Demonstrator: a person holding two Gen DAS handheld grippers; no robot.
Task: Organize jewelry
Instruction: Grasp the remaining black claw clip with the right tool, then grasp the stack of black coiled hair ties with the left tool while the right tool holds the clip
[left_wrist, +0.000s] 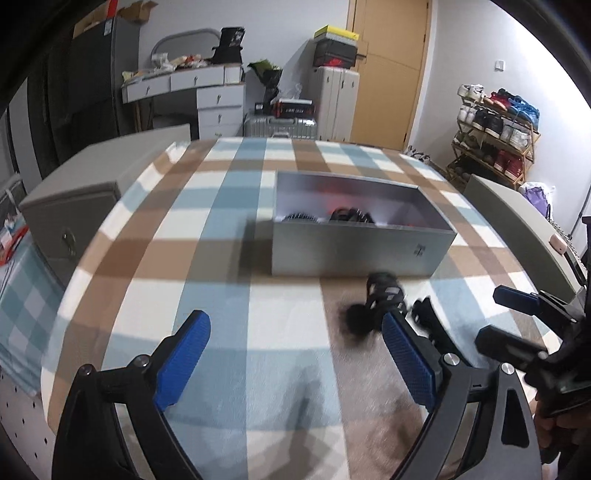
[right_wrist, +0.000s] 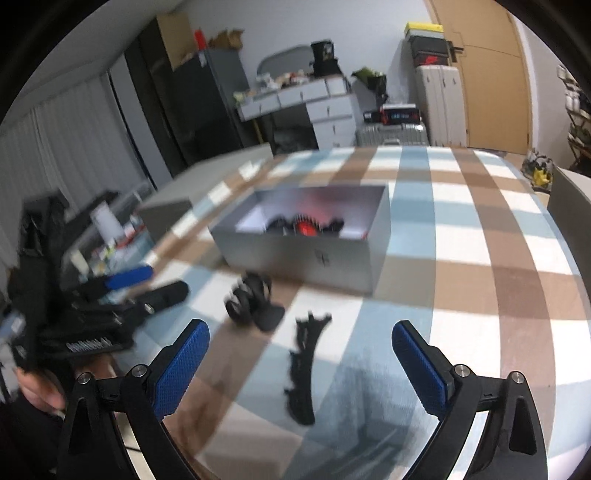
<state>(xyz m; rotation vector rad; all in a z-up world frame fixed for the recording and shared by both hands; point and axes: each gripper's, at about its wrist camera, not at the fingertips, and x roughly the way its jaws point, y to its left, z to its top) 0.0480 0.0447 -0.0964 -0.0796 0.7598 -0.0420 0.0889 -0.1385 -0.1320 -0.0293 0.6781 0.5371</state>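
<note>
Your right hand-held gripper (right_wrist: 300, 360) stands spread above the long black piece (right_wrist: 304, 373) on the checked desk (right_wrist: 461, 280); the left hand-held gripper (left_wrist: 295, 354) is spread too. Next, I think, you pinch it and carry it to the grey box (right_wrist: 295, 258).

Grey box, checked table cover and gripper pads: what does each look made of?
Grey box: probably coated cardboard, going by its matte silvery sheen and thin straight walls; thin metal cannot be ruled out.
Checked table cover: soft woven or fleecy cloth, dull, without glare.
Pads of the right gripper and left gripper: blue, finely dimpled, likely rubber or plastic.
</note>
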